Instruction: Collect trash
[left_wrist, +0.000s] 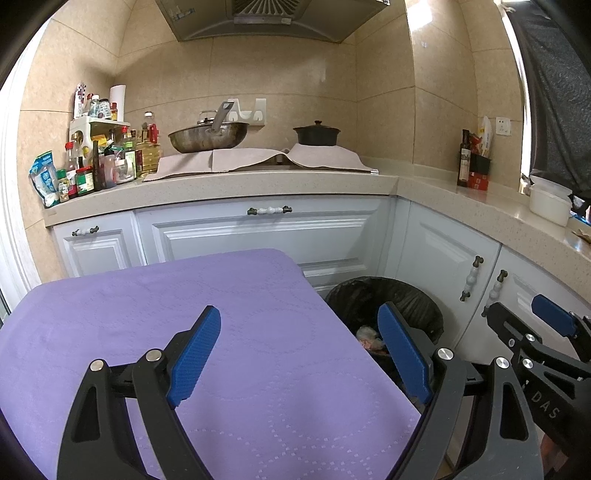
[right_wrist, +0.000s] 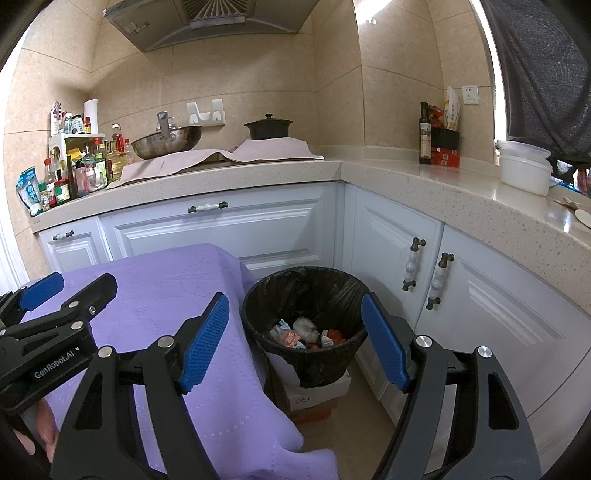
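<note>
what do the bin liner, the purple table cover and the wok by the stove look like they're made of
Bin liner: thin black plastic film, going by its glossy crinkles.
Purple table cover: looks like soft embossed cloth or paper, matte, with stitched-looking dotted rings; which one is unclear.
Wok: metal, likely steel, with a dull grey sheen and darkened inside.

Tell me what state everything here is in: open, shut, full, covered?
Left gripper: fingers open, holding nothing.
Right gripper: fingers open, holding nothing.
Trash bin: uncovered, black liner in, trash at the bottom.
Purple cloth: spread over the table, nothing on it.
Black pot: lid on.
Cabinet doors: shut.
</note>
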